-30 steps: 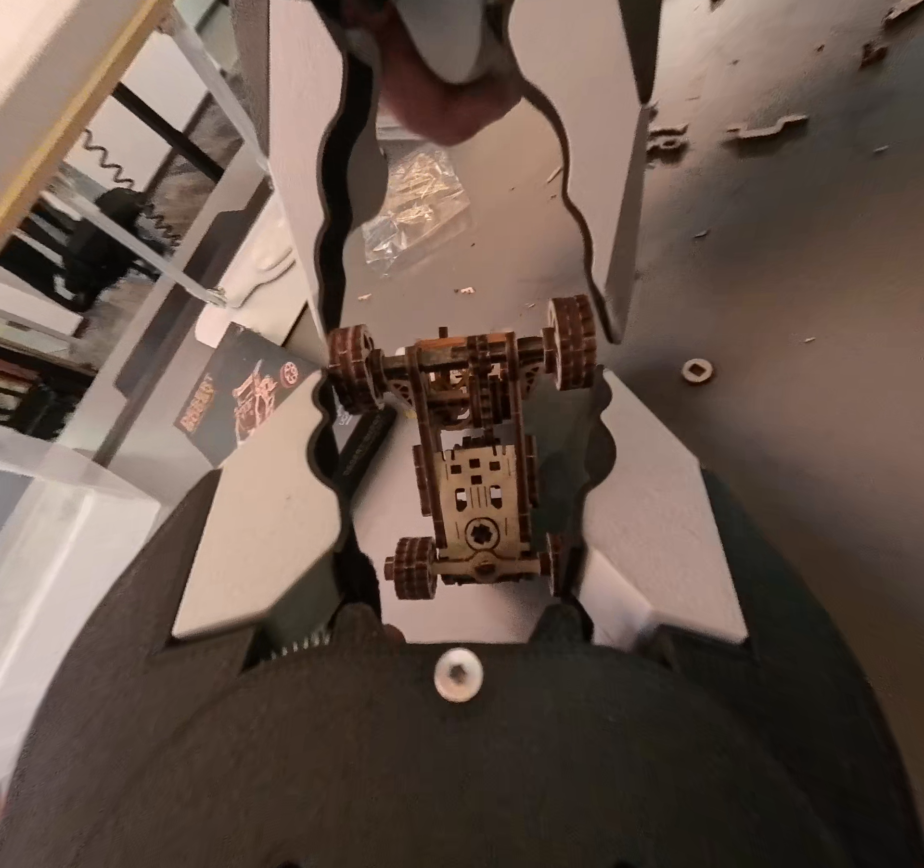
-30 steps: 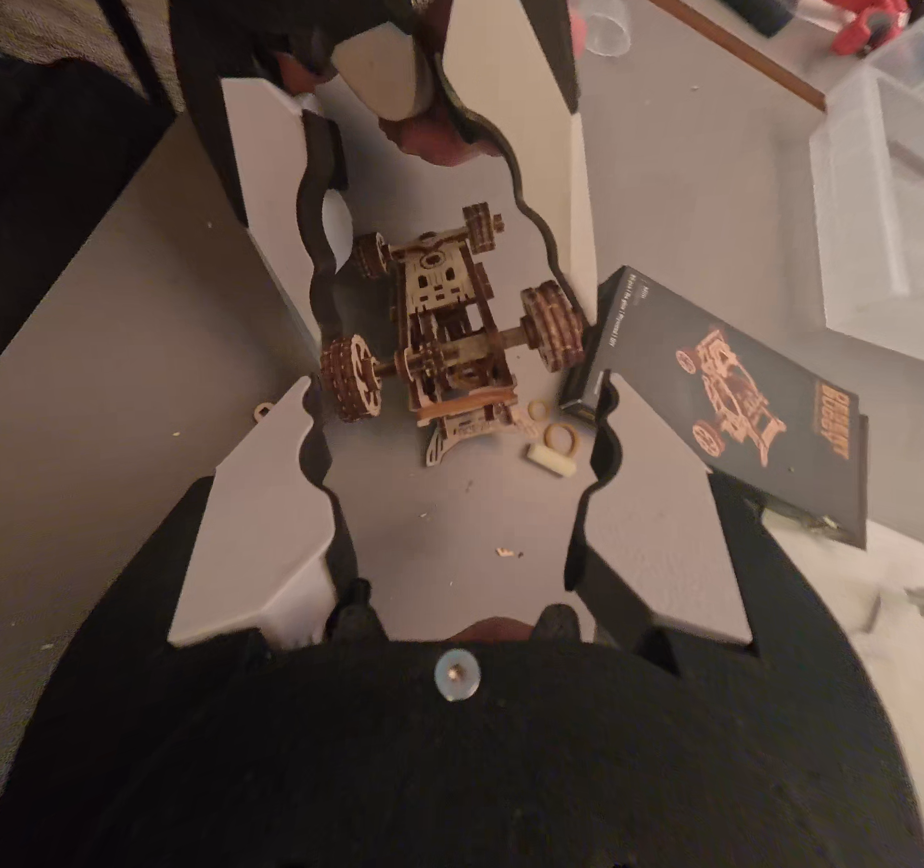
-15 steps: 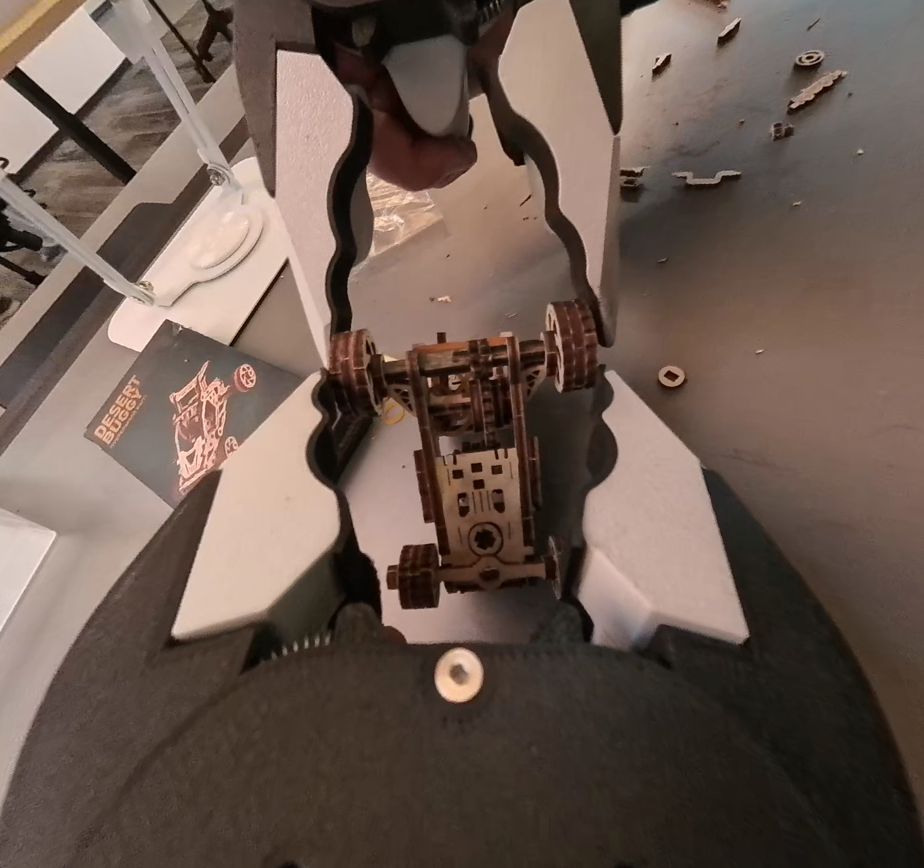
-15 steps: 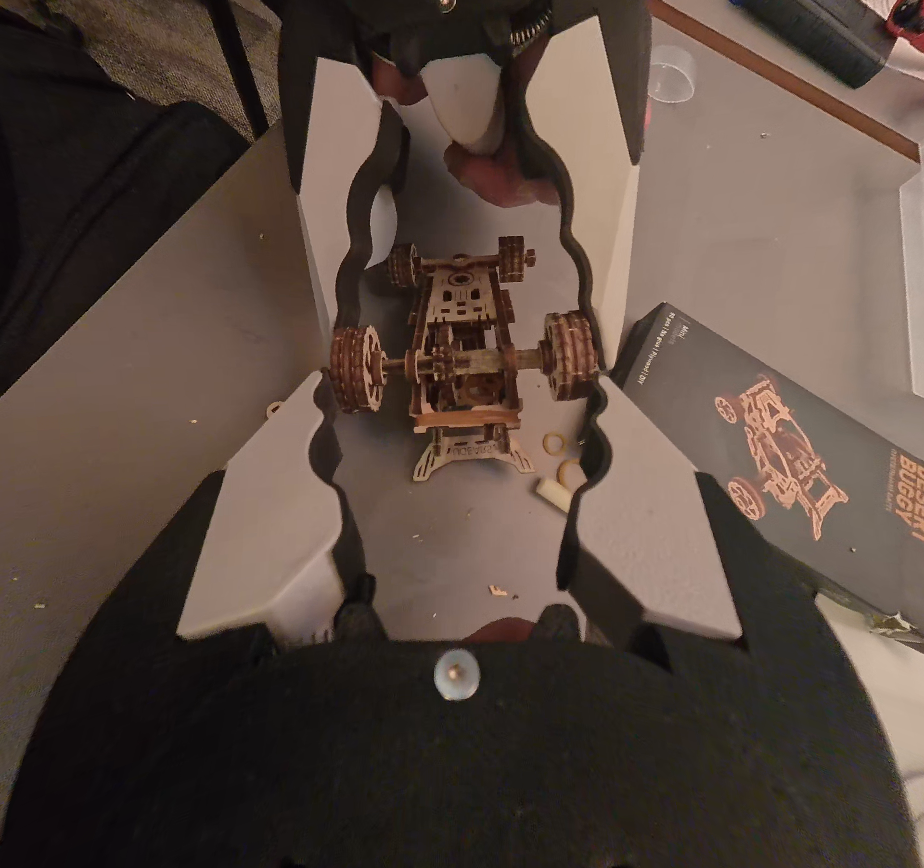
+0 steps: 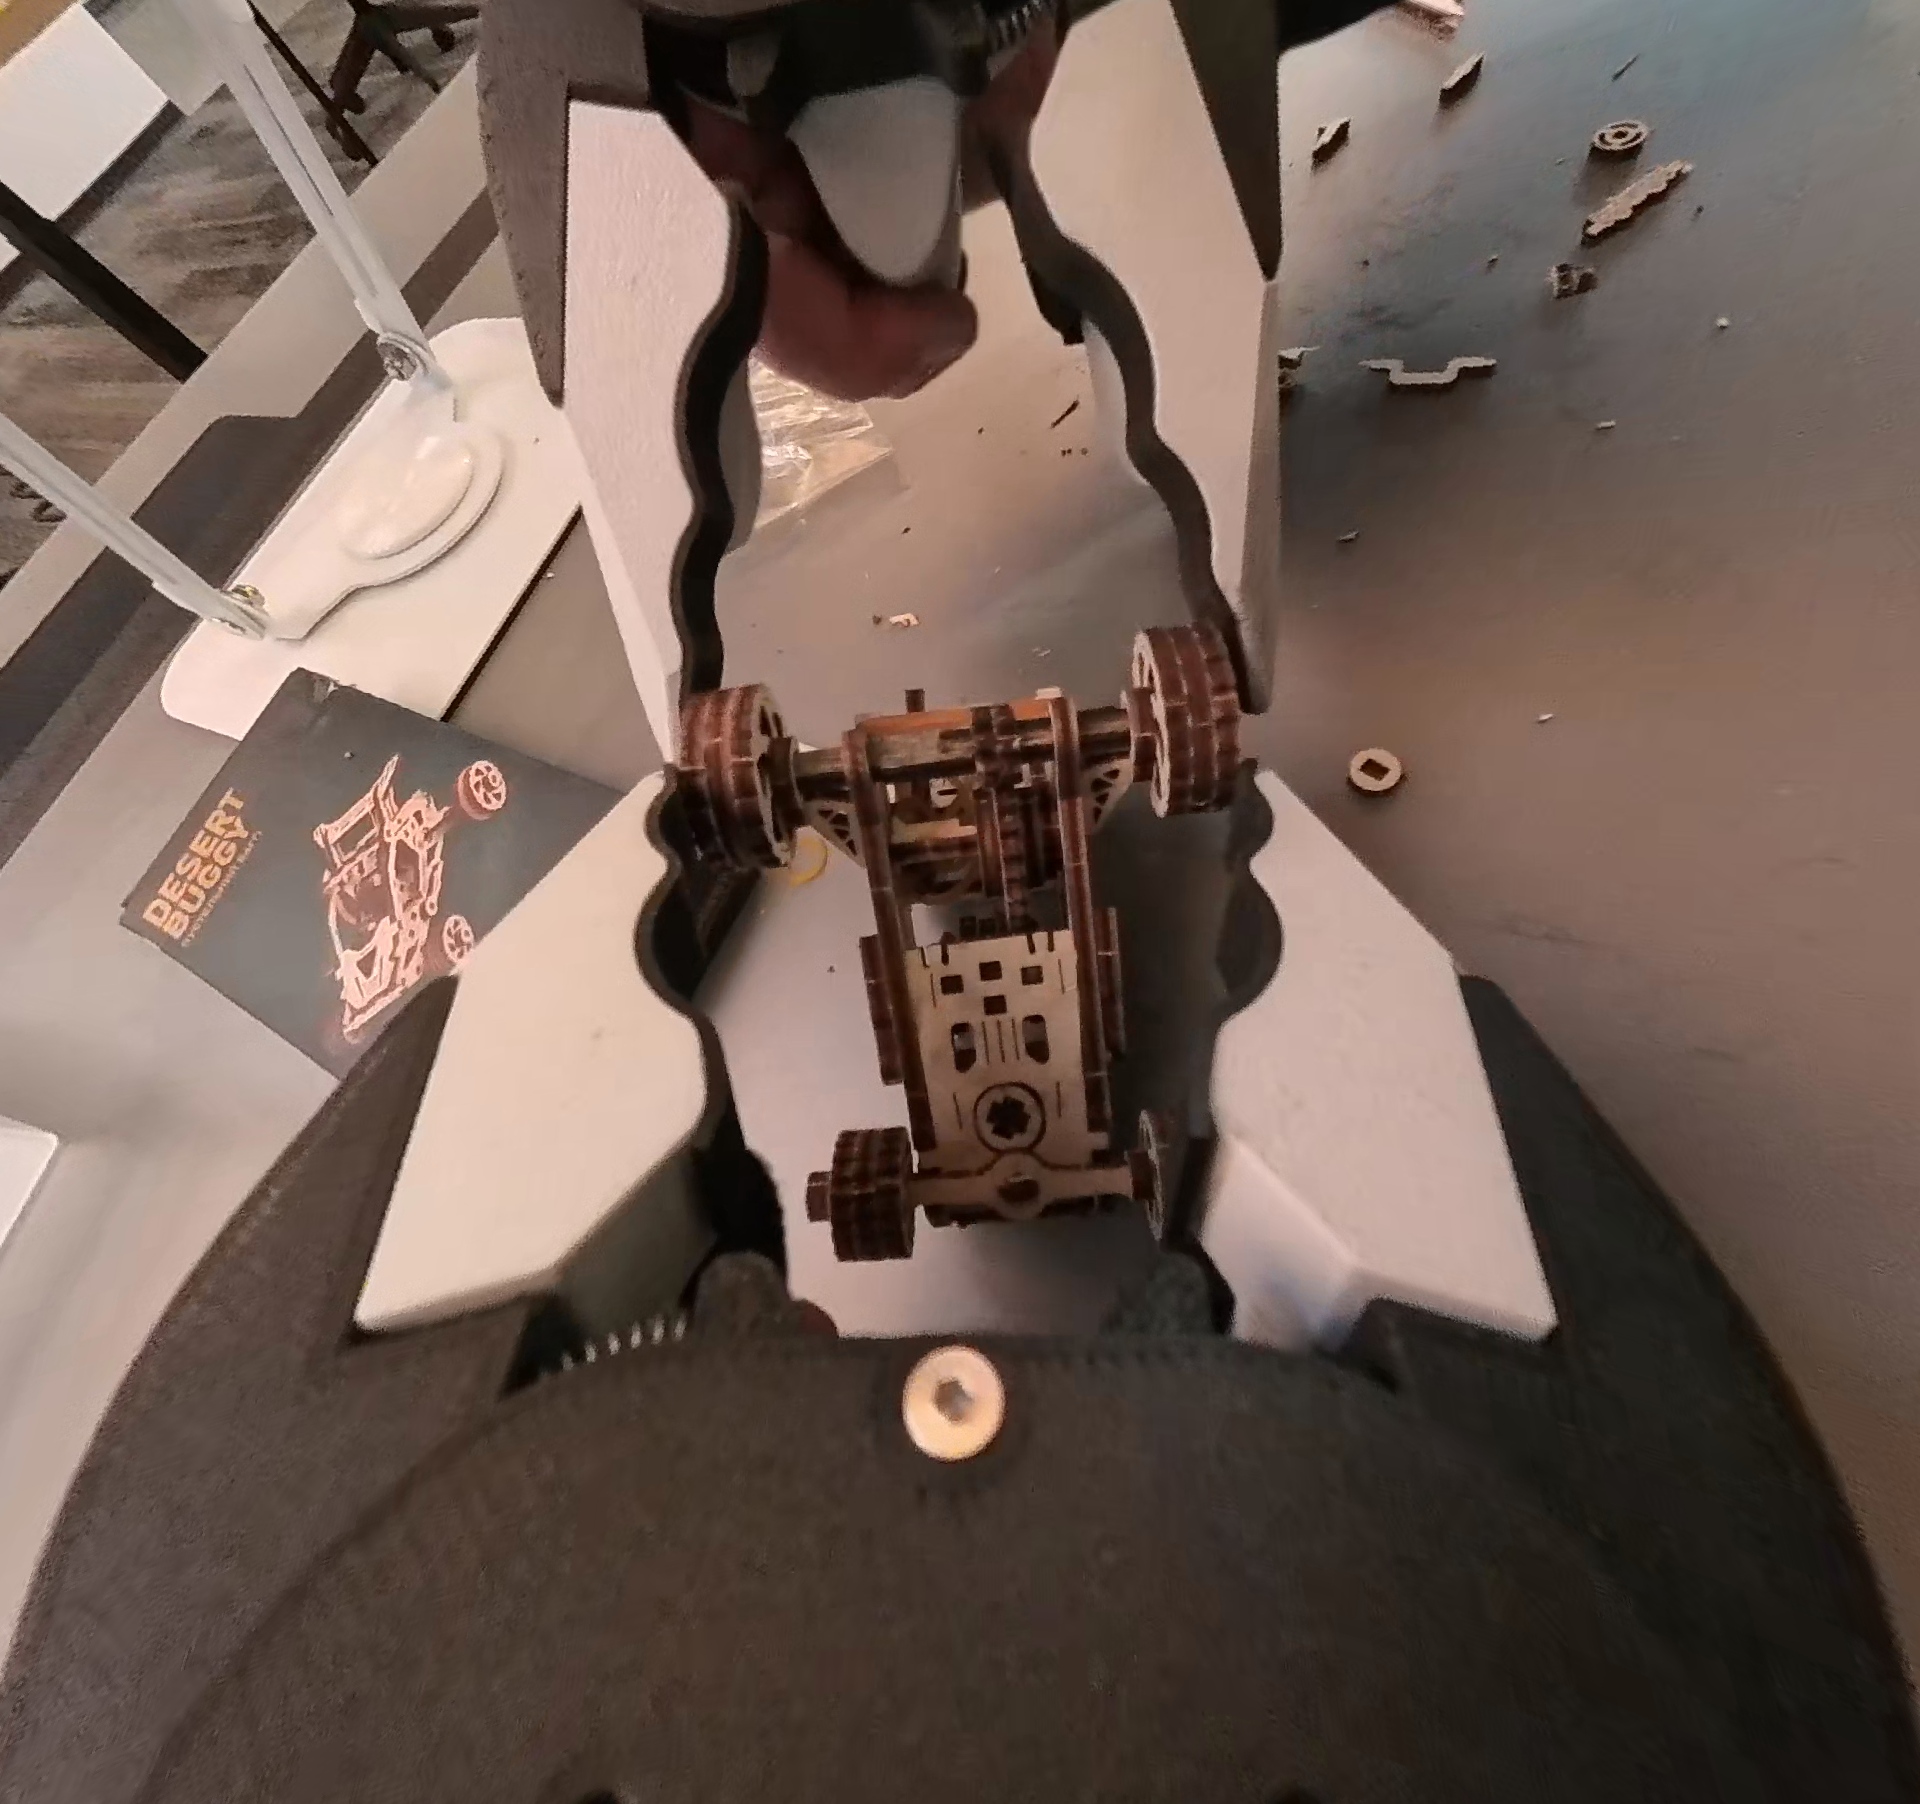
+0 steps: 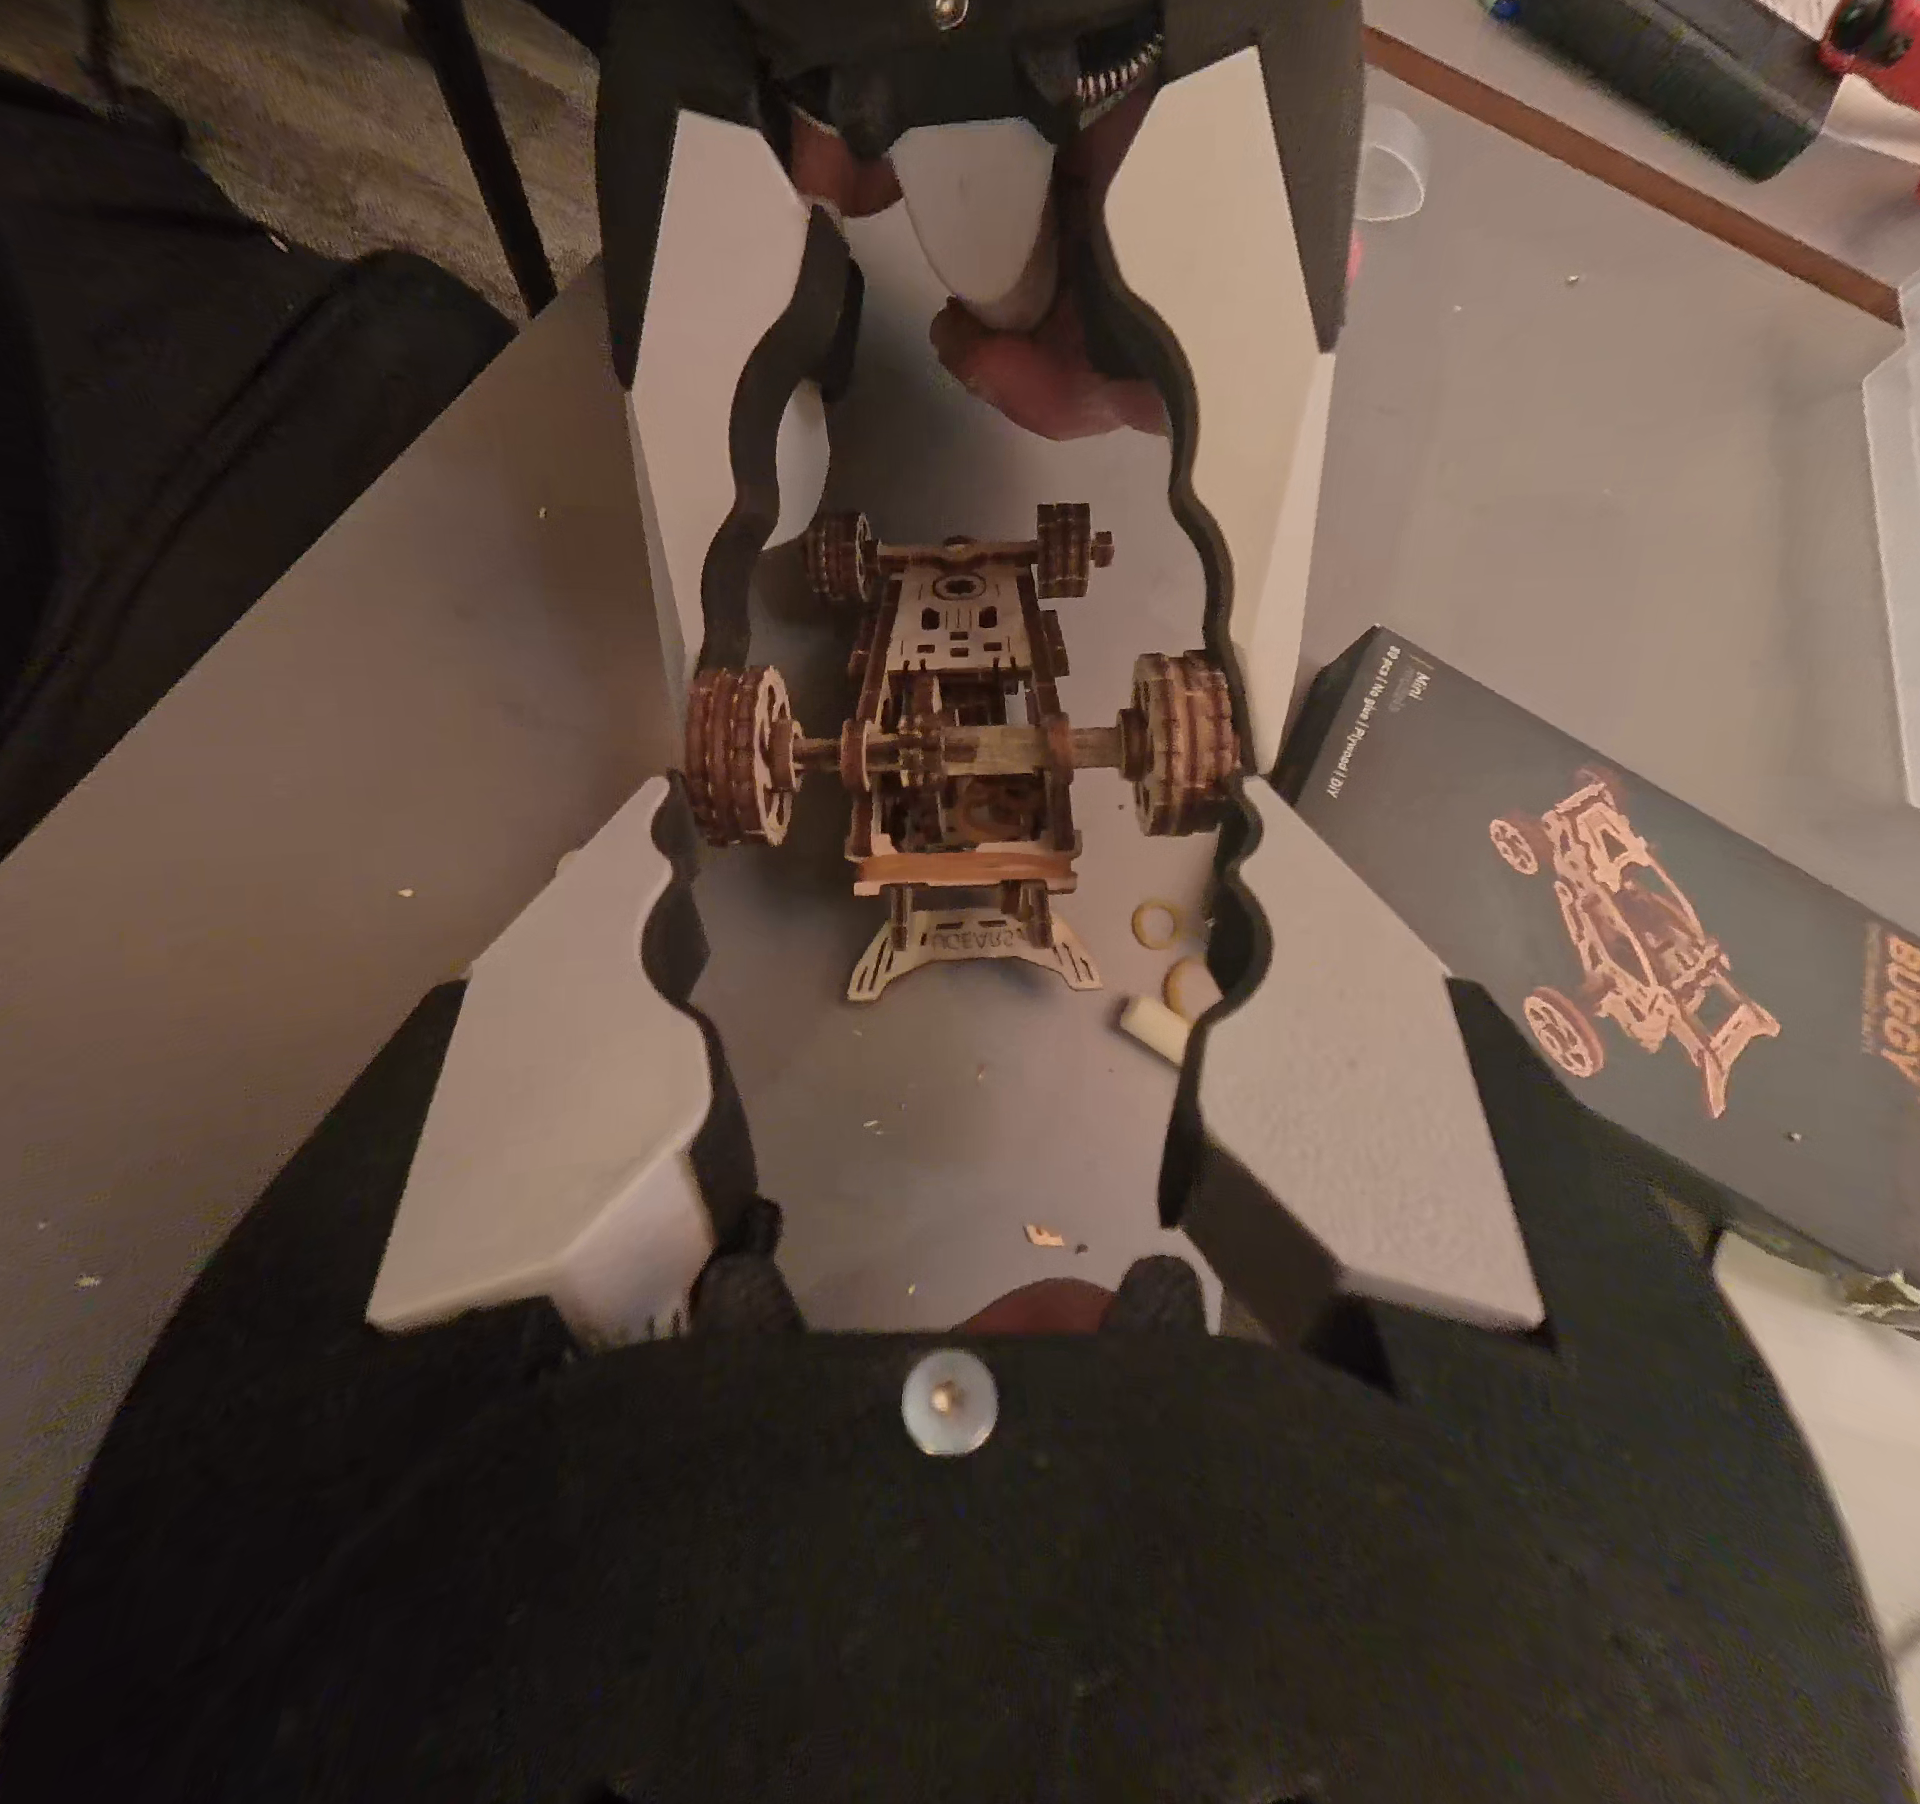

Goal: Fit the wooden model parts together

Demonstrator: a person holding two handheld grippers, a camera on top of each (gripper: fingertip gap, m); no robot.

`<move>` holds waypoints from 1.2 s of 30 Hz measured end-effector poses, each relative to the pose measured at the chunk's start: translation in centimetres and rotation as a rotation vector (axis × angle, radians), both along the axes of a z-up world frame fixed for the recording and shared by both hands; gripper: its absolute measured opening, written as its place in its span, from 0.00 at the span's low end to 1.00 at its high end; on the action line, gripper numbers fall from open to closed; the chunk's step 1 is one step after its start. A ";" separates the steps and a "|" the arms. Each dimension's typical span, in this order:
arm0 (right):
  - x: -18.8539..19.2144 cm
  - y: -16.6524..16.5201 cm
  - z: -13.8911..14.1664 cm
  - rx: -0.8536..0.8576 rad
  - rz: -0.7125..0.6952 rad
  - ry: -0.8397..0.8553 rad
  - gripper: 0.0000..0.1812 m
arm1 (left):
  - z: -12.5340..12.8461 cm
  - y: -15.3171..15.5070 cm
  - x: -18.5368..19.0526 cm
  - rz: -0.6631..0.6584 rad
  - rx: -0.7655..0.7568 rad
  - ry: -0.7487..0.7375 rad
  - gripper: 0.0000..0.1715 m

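wooden buggy (image 5: 987, 944) hangs between both claws, its wide rear axle across their facing tips. left gripper (image 5: 951, 798) spans that axle's wheels; right gripper (image 6: 961, 788) likewise, both narrowed onto them. buggy's long axis runs toward the left one, which looks nearer.

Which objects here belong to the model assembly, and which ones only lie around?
Belongs to the job:
- brown wooden buggy model
- loose wooden cut-out pieces on the dark table
- left gripper, right gripper

Lying about:
- black printed box
- clear plastic bag
- white lamp base
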State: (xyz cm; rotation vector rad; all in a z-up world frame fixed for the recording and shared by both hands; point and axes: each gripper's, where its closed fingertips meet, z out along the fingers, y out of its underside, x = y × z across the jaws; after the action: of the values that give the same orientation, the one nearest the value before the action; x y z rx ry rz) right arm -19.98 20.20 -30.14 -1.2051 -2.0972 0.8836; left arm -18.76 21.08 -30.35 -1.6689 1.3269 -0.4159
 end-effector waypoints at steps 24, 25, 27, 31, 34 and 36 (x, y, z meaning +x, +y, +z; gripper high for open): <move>-0.2 -0.3 0.8 -0.130 0.060 0.044 0.51 | 0.0 -0.3 -0.3 0.003 -0.093 -0.064 0.57; -0.2 -0.3 0.8 -0.136 0.059 0.046 0.51 | 0.0 -0.3 -0.3 0.002 -0.098 -0.067 0.57; -0.2 -0.3 0.8 -0.135 0.059 0.041 0.50 | 0.0 -0.3 -0.3 0.005 -0.103 -0.073 0.56; -0.3 -0.3 0.8 -0.156 0.044 0.049 0.51 | 0.0 -0.3 -0.4 -0.001 -0.104 -0.074 0.56; -0.3 -0.3 0.8 -0.175 0.018 0.050 0.52 | 0.0 -0.3 -0.4 -0.012 -0.107 -0.066 0.57; -0.4 -0.1 0.8 -0.181 0.007 0.058 0.53 | 0.0 -0.2 -0.4 -0.005 -0.096 -0.062 0.57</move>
State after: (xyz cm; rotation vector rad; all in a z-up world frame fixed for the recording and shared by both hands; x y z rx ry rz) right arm -20.34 20.14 -29.33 -1.2469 -2.0111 1.1188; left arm -19.12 20.85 -30.34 -1.7178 1.2832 -0.5379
